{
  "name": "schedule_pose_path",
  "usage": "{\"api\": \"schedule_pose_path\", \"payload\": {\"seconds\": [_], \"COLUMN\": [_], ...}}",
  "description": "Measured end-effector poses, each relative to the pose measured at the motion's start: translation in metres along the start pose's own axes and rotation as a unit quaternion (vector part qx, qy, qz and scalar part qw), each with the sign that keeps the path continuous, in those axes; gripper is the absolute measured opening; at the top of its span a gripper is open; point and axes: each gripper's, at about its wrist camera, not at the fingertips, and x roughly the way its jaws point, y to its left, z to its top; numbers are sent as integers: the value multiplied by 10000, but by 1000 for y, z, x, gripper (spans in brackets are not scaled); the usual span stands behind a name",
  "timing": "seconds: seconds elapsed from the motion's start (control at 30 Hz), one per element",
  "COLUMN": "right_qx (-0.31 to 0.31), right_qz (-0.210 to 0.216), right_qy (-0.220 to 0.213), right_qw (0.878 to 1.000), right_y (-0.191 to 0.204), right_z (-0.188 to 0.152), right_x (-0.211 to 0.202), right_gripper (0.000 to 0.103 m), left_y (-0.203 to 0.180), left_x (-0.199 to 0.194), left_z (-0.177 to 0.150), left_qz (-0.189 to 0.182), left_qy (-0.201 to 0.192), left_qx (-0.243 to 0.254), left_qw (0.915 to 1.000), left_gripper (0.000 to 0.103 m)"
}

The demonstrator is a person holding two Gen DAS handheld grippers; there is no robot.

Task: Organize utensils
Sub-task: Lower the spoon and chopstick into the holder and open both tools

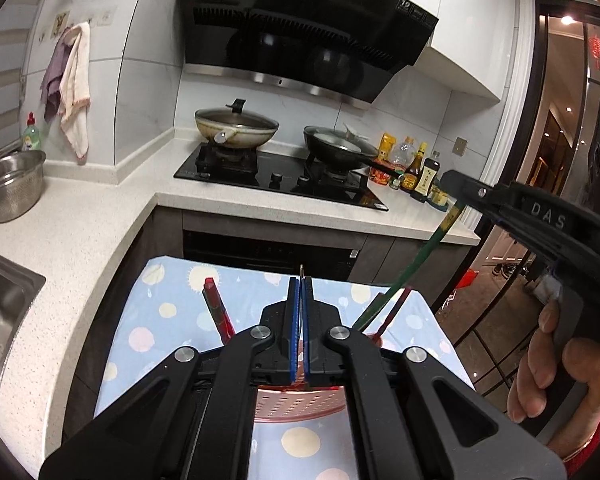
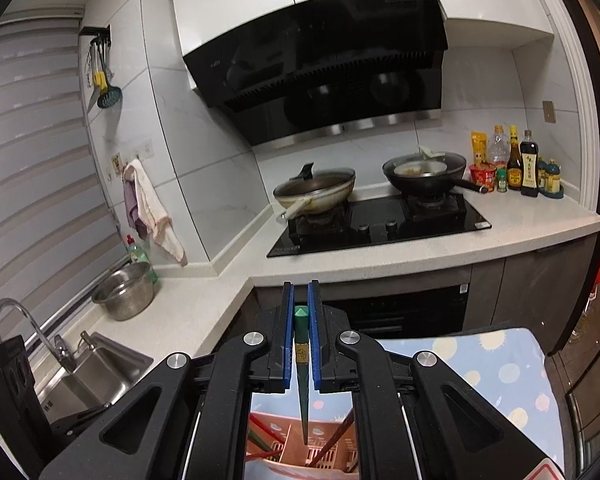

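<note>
- Left wrist view: we see our left gripper [image 1: 300,292] pressed together on nothing we can make out, above a pink basket [image 1: 300,404] on the dotted cloth [image 1: 172,304]; a red chopstick [image 1: 219,308] leans in it.
- Right wrist view: our right gripper [image 2: 301,300] pinches a green chopstick [image 2: 302,356] — tip down over the basket [image 2: 296,448].

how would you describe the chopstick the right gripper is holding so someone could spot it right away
Start at the small table with the blue polka-dot cloth in front of the stove, and find the pink perforated basket on it. Above the basket, the right gripper is shut on a green chopstick, its tip pointing down toward the basket. Its green colour and gold band set it apart from the red chopsticks standing nearby.
</note>
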Motion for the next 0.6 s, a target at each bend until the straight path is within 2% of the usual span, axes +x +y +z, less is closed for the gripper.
{"api": "schedule_pose_path", "payload": {"seconds": [0.23, 0.27, 0.33, 0.4, 0.6], "right_qx": [-113, -152, -191, -199, -226], "right_qz": [-114, -157, -187, -199, -229], "right_qy": [370, 382, 389, 395, 553], "right_qw": [9992, 9990, 9989, 9988, 9980], "right_y": [-1, -1, -2, -2, -3], "right_z": [-26, -27, -29, -32, -46], "right_x": [22, 22, 21, 19, 10], "right_gripper": [9, 12, 25, 31, 34], "left_y": [7, 8, 9, 10, 3], "left_x": [18, 19, 20, 19, 10], "left_z": [-11, -11, -11, -11, -13], "left_qz": [126, 162, 208, 258, 427], "left_qy": [216, 239, 245, 221, 147], "left_qx": [-99, -97, -110, -137, 20], "left_qw": [9996, 9995, 9994, 9993, 9990], "left_gripper": [1, 3, 11, 28, 34]}}
